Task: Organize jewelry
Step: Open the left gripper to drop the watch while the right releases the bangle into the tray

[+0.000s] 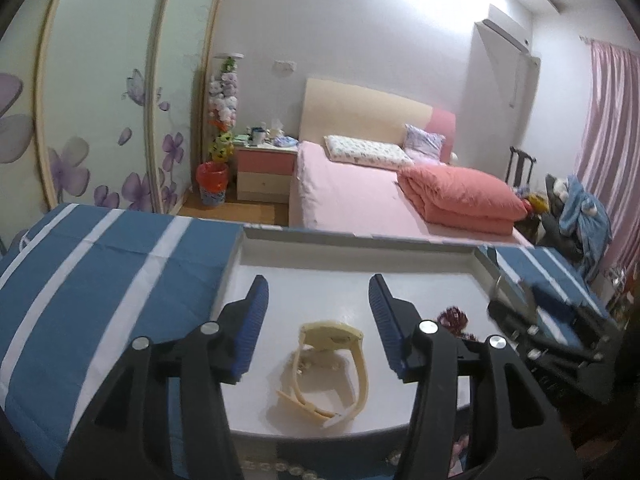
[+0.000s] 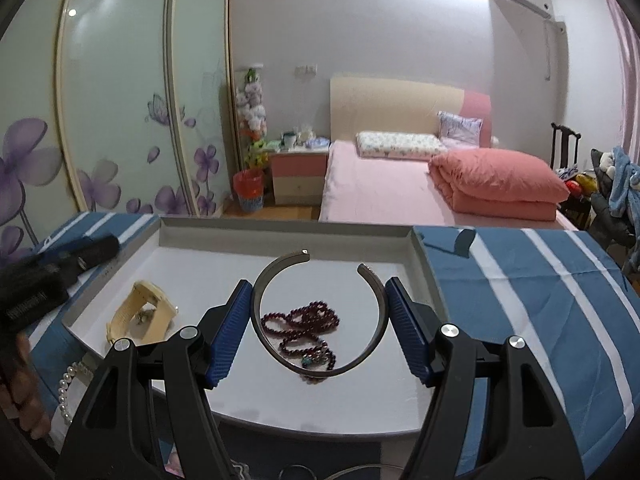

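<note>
Nearest the right wrist camera, the right claw (image 2: 320,322) grips a dark metal bangle (image 2: 378,330), an open hoop whose 2 sides press against the blue pads (image 2: 230,330); the gap in the hoop faces away from the camera. Seen through the hoop, a string of dark red beads (image 2: 304,326) lies coiled on the floor of a shallow white tray (image 2: 288,234). At the tray's near left corner, a strand of white pearls (image 2: 66,386) trails over the striped cloth.

In the left wrist view, the left claw (image 1: 318,322) stands open, its pads clear of a cream watch (image 1: 332,360) that rests on its side on the tray floor between and just beyond the fingers (image 1: 250,330). The watch sits in the left part of the tray, the red beads to its right.

The tray rests on a surface covered by a blue cloth with white stripes (image 2: 532,300). Beyond it is a bed (image 2: 380,184) with pink sheets, a folded coral quilt (image 2: 500,186) and a patterned pillow (image 2: 396,144). A pink nightstand (image 2: 298,176) stands to the bed's left with a red bin (image 2: 248,190) beside it, and wardrobe doors (image 2: 120,120) printed with purple flowers fill the left wall.
</note>
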